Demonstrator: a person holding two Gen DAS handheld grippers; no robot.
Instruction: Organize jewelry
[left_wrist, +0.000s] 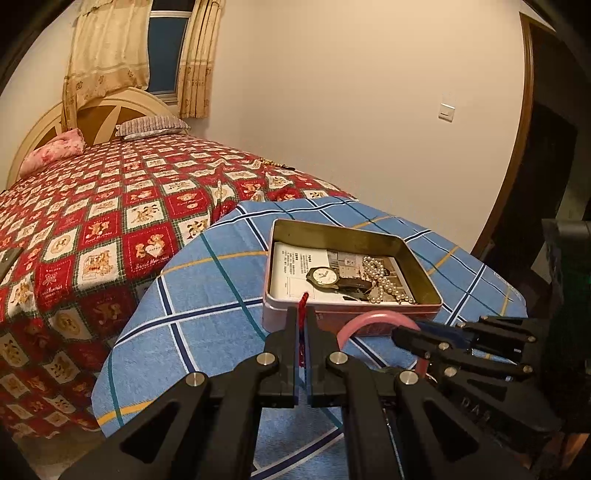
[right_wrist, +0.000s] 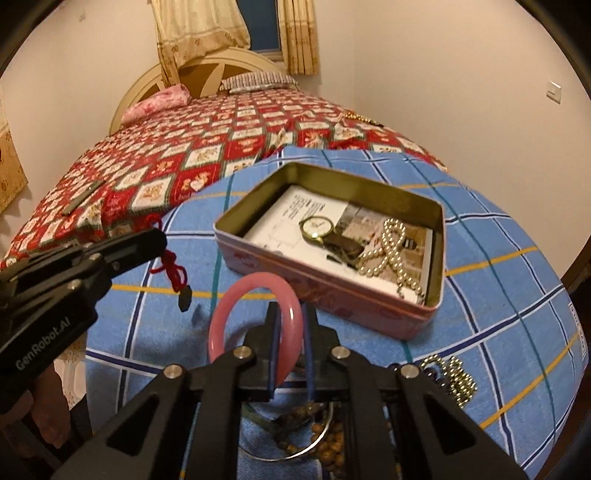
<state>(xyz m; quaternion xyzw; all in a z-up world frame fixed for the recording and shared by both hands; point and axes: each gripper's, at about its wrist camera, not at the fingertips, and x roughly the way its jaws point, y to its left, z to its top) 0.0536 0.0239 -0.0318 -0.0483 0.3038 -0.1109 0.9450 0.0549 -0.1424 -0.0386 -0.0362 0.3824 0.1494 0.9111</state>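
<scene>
Right claw (right_wrist: 291, 325) is clamped on the pink bangle (right_wrist: 251, 317); pads pinch its right side, the rest of the ring loops out up and left of the jaws, standing roughly on edge. Tin (right_wrist: 332, 258) lies just ahead and to the right of that claw, open, long axis running from far-left to near-right in my right view, near wall right in front of the bangle. So the move I'd judge next is short: forward and right over the near wall, then let go. Watch (right_wrist: 317, 227) and pearls (right_wrist: 388, 251) already sit in the middle and right of the tin; the left end over the paper is barer, a better drop spot. Left claw (left_wrist: 302, 314) is fully shut on a red cord (left_wrist: 303, 301), with its knotted tail and dark charm hanging below; it sits at the tin's near-left corner, also close, but the right is ahead of it for this drop. More beads (right_wrist: 450, 376) lie on the blue cloth (right_wrist: 498, 295) over the desk, near right of the tin, not yet sorted.
</scene>
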